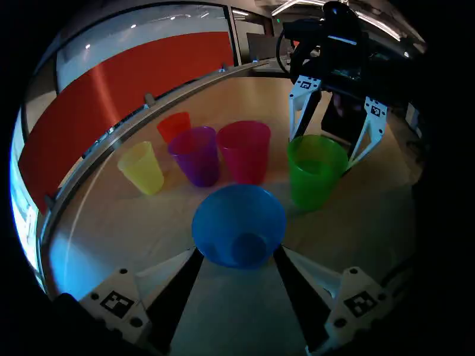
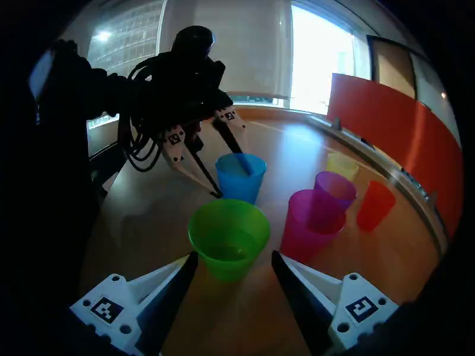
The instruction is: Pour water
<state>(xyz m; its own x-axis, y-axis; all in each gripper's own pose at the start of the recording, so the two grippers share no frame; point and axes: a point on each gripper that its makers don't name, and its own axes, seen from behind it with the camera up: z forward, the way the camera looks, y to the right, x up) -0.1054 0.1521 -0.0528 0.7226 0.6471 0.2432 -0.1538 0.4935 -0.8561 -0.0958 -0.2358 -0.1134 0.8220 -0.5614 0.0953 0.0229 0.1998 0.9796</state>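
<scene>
Left gripper view: blue cup (image 1: pixel 237 225) upright on the table (image 1: pixel 119 225), between the fingers of the left gripper (image 1: pixel 237 252).
The right gripper (image 2: pixel 231 256) likewise straddles the green cup (image 2: pixel 228 234), which seems to hold a little liquid. Both pairs of fingers stand apart about their cups; firm contact cannot be confirmed. Risks: a loose hold lets the green cup slip on lifting; a hard squeeze buckles its wall; a tilt may miss the blue rim or knock the pink cup (image 2: pixel 309 225) just beside. No brand or writing legible; only square coded markers (image 2: pixel 362 308) on the fingers.
</scene>
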